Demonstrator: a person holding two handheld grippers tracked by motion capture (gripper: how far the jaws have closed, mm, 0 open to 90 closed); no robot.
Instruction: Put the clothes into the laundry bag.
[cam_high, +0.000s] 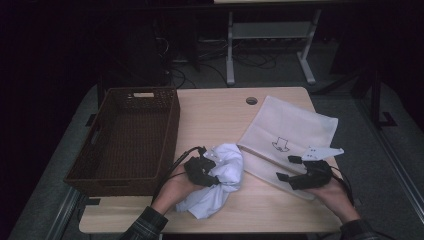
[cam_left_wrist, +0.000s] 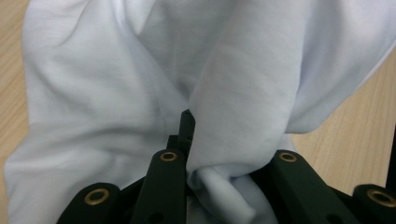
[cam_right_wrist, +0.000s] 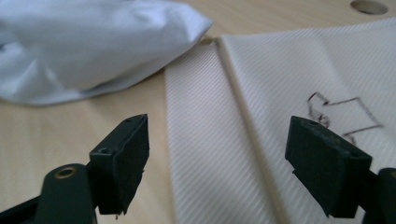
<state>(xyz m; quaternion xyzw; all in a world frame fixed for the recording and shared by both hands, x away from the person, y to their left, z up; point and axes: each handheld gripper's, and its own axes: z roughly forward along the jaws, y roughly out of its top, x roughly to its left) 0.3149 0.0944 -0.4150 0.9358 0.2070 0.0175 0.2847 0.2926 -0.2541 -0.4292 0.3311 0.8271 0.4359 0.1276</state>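
Count on desk (cam_high: 220, 112): one wicker basket (cam_high: 107, 172), one crumpled white garment (cam_high: 220, 182), one cream cloth bag (cam_high: 287, 132). Grippers: two, left gripper (cam_high: 210, 172) and right gripper (cam_high: 287, 167).

White cloth (cam_left_wrist: 140, 93) hides the left hand-held gripper (cam_left_wrist: 189, 135) jaw tips and runs past the picture's edges.

I think I am working in a lab or a test room. I see a plain wooden desk (cam_high: 220, 115) with a cable hole (cam_high: 251, 100), a grey carpet floor (cam_high: 350, 150), loose cables (cam_high: 210, 55) behind it, and the metal frame of another desk (cam_high: 270, 37) in the dark.
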